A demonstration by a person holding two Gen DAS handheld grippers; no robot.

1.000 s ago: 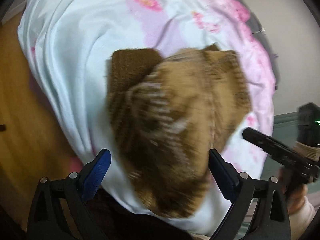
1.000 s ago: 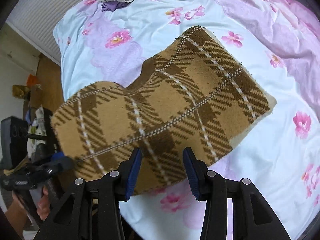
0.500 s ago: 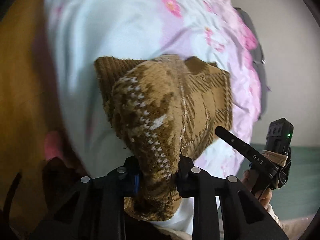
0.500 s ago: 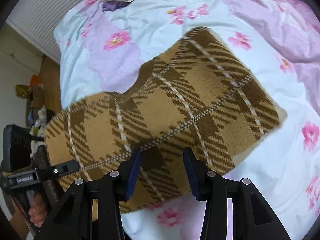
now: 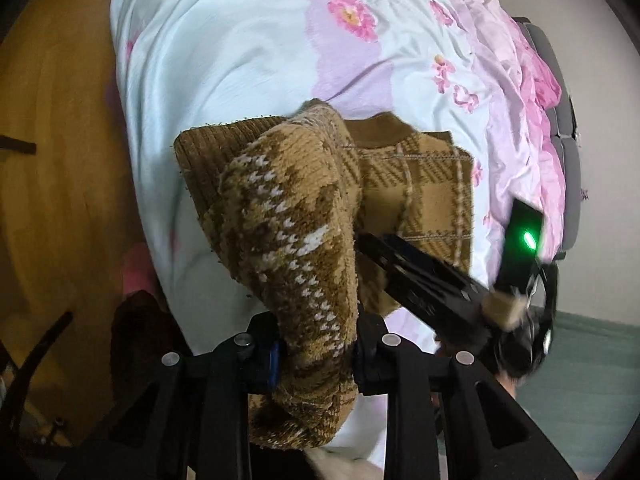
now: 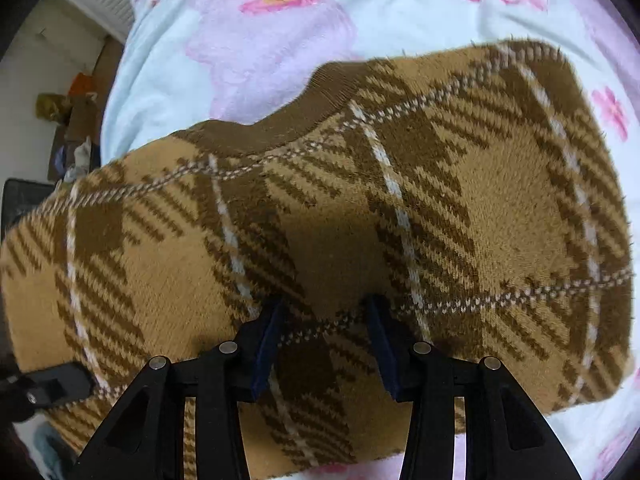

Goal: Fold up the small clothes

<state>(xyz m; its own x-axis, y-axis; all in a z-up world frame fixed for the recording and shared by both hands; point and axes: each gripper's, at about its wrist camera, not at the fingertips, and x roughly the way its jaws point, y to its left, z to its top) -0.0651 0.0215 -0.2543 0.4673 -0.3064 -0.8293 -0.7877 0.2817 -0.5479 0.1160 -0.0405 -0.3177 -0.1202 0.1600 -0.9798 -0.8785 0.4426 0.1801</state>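
Note:
A brown and tan plaid knit sweater [image 6: 440,208] lies on the floral bedsheet [image 6: 260,32]. My left gripper [image 5: 316,352] is shut on a bunched edge of the sweater [image 5: 288,232] and holds it lifted above the bed. My right gripper [image 6: 324,340] is shut on the near edge of the sweater, with the fabric pinched between its blue pads. The right gripper also shows in the left wrist view [image 5: 420,276], beside the lifted fold.
The bed's edge falls off to a wooden floor [image 5: 52,160] on the left. Crumpled pink bedding [image 5: 532,92] lies at the far right. A white radiator [image 6: 104,0] and clutter [image 6: 68,120] stand by the wall beyond the bed.
My left gripper has closed on the sweater's edge and lifted it. My right gripper has kept its hold and moved closer in over the sweater.

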